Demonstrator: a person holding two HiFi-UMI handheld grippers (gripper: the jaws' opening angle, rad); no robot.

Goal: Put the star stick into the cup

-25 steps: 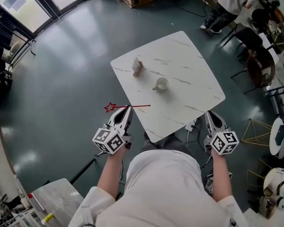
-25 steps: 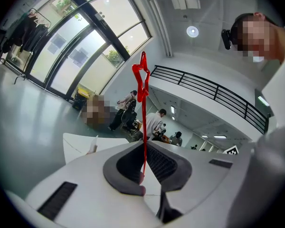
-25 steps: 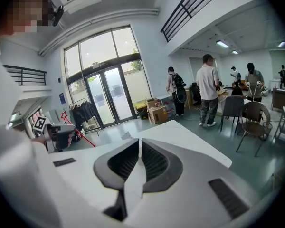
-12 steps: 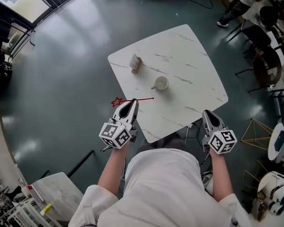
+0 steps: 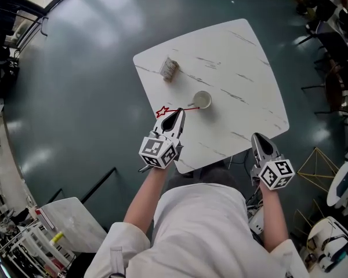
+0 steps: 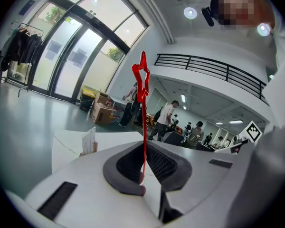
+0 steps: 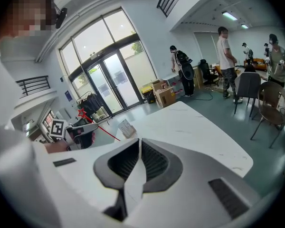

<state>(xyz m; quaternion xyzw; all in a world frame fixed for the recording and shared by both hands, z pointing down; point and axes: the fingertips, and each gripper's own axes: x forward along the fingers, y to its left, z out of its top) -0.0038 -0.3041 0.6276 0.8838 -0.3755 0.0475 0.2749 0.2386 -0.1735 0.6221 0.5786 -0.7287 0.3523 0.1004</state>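
Head view, left gripper (image 5: 175, 116): over the near left edge of the white table (image 5: 243, 68), jaws pinched on the star stick (image 5: 185, 108)
Head view, star stick: lies across the jaw tips, star out to the left, plain end just beside the near side of the cup (image 5: 202, 99); touching or not, I cannot tell
Head view, right gripper (image 5: 258, 139): off the table's near right edge, well apart from the cup
Head view, small card stand (image 5: 169, 69): far left part of the table
Left gripper view, left gripper (image 6: 143, 175): pads closed tight on the thin red star stick (image 6: 143, 108), which rises straight up in this view with the star on top
Left gripper view, table (image 6: 66, 144): beyond the jaws, card stand (image 6: 89, 141) on it
Right gripper view, right gripper (image 7: 138, 148): jaws together, nothing between them
Right gripper view, table (image 7: 194, 132): ahead, card stand (image 7: 127, 128) at its far side
Right gripper view, left gripper (image 7: 83, 127): at the left, holding the star stick (image 7: 104, 131)
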